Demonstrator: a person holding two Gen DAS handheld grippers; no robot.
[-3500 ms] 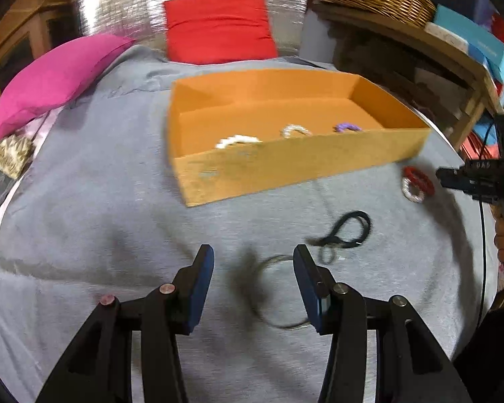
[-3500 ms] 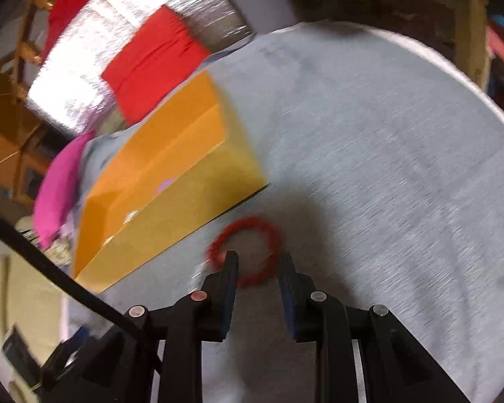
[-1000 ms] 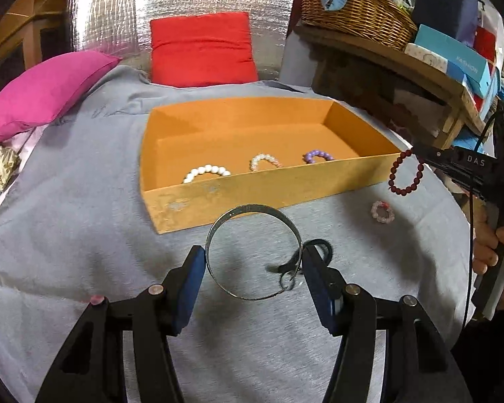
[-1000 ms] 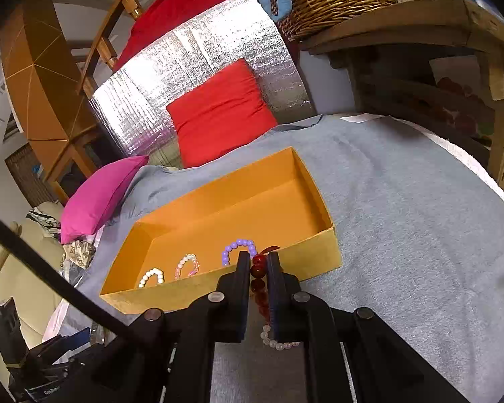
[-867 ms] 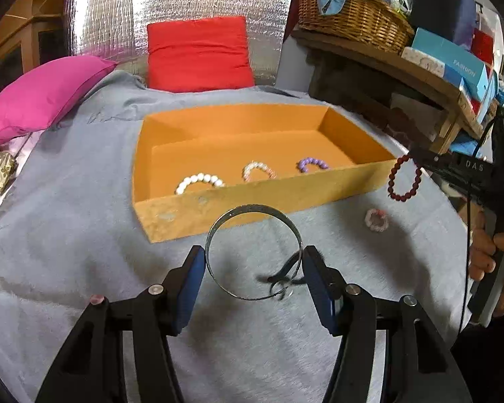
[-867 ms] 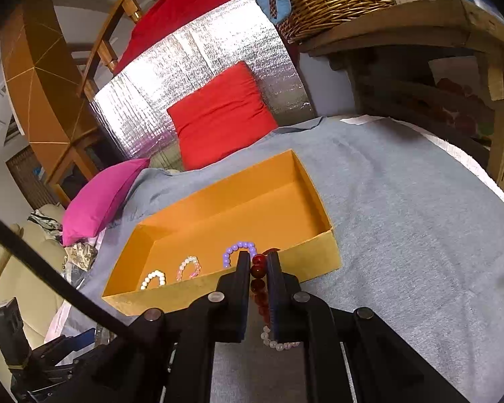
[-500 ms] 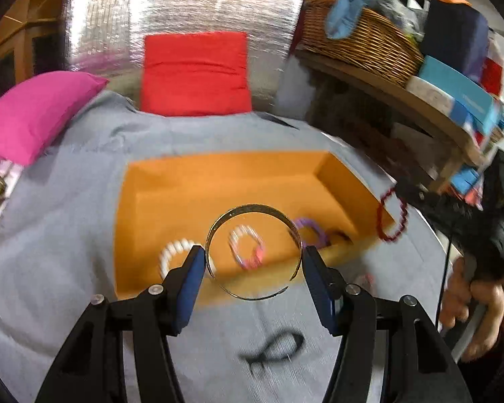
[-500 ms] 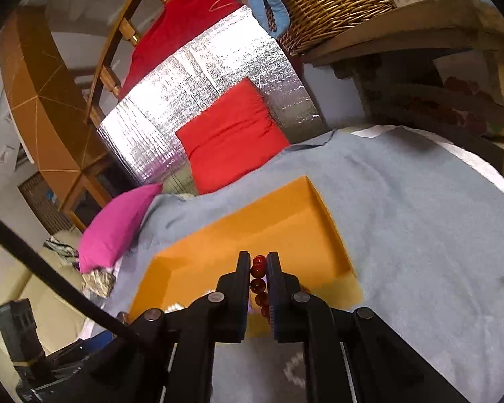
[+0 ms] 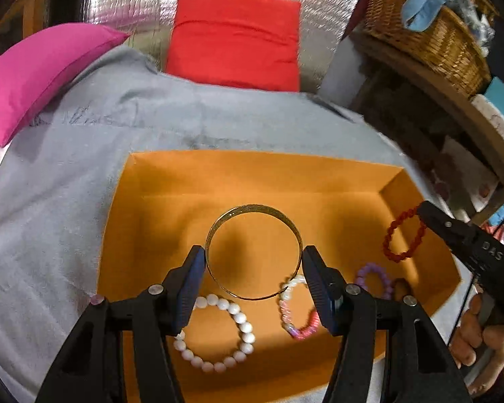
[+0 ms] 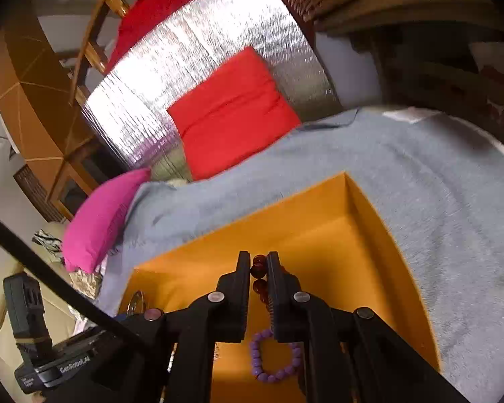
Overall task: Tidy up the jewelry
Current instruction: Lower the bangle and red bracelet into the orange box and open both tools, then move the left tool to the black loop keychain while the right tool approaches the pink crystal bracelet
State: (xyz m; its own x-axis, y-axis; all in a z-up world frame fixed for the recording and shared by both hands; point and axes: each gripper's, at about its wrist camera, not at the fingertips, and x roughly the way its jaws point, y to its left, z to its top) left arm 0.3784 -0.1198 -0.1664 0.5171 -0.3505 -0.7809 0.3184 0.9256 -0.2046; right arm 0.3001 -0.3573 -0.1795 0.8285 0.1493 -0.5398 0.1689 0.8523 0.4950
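Observation:
My left gripper [image 9: 253, 263] is shut on a thin metal bangle [image 9: 254, 210], held above the inside of the orange tray [image 9: 191, 188]. In the tray lie a white bead bracelet [image 9: 215, 330], a pink-and-white bracelet [image 9: 297, 312] and a purple bead bracelet [image 9: 374, 278]. My right gripper [image 10: 259, 265] is shut on a dark red bead bracelet [image 10: 259, 262]; in the left wrist view that red bracelet [image 9: 405, 235] hangs from the right gripper's tip [image 9: 426, 211] over the tray's right side. The purple bracelet [image 10: 274, 356] lies under the right gripper.
The tray sits on a grey cloth [image 9: 67, 174]. A red cushion [image 9: 235, 37] and a pink cushion [image 9: 33, 67] lie at the back, before a silver foil panel [image 10: 191, 53]. A wooden shelf with a wicker basket [image 9: 426, 30] stands at the right. A hand [image 9: 477, 339] holds the right gripper.
Both grippers have moved forward from in front of the tray to above its inside, each still carrying its bracelet. The black item and small bracelet on the cloth have dropped out of view.

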